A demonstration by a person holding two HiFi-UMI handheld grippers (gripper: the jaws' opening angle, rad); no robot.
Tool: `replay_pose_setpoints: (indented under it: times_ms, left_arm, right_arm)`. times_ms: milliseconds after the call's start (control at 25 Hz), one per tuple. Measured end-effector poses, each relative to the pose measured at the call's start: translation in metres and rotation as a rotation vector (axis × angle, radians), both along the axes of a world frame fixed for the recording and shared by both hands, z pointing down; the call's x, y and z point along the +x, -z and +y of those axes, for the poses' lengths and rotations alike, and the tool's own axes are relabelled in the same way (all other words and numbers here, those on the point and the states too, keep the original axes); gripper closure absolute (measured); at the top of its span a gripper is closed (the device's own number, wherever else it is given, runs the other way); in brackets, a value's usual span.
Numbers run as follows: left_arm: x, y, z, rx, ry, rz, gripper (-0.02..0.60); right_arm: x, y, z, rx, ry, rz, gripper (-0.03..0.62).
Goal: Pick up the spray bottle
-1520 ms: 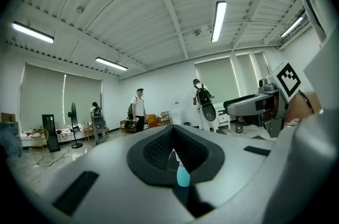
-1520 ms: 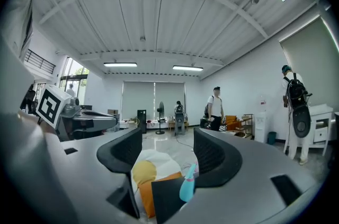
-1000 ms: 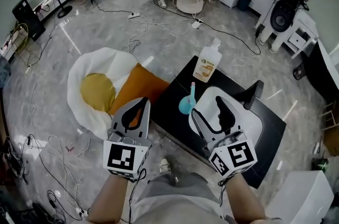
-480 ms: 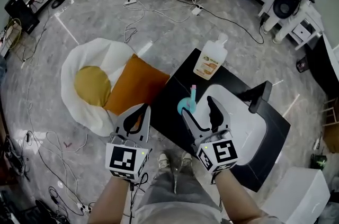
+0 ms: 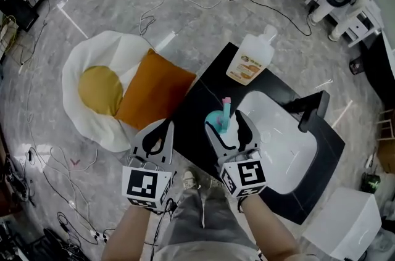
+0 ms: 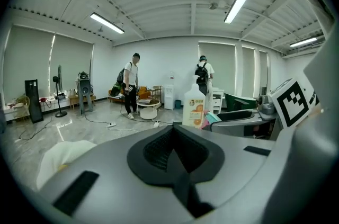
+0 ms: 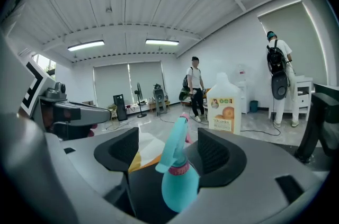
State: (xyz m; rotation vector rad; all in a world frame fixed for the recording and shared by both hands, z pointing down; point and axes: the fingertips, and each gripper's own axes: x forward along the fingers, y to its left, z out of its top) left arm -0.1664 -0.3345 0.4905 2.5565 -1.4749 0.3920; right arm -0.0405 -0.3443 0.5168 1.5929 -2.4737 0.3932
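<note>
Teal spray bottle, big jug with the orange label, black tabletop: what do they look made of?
Spray bottle: likely plastic, teal, smooth with a slight gloss; moulded trigger head, pink collar.
Jug: likely plastic, milky white, semi-matt; moulded shoulders, printed orange label.
Tabletop: black, smooth, faint sheen; could be laminate, painted board or glass, cannot tell which.

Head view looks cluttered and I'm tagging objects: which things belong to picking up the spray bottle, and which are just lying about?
Job: spray bottle; right gripper, jaws opening with the bottle between them; black table under it.
Lying about: orange-label jug, white basin, egg-shaped cushion, orange pillow.
</note>
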Motion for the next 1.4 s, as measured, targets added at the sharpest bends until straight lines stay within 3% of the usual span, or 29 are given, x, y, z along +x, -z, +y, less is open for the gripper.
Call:
replay_pose_setpoints:
  times_ms: [600, 1200, 1400]
  left_arm:
    - [0.000, -0.071, -0.015, -0.134, 0.000, -0.031, 0.565]
    - [0.009, -0.083, -0.001, -0.176, -0.003, -0.036, 0.565]
    - [0.003, -0.075, 0.004, -0.166, 0.014, -0.038, 0.565]
  right_arm:
    - [0.003, -0.083, -0.019, -0.056, 0.000, 0.098, 0.242]
    - [0.001, -0.091, -0.018, -0.089, 0.045, 0.111, 0.261]
    - [-0.002, -0.071, -0.018, -0.057, 0.070, 0.103, 0.263]
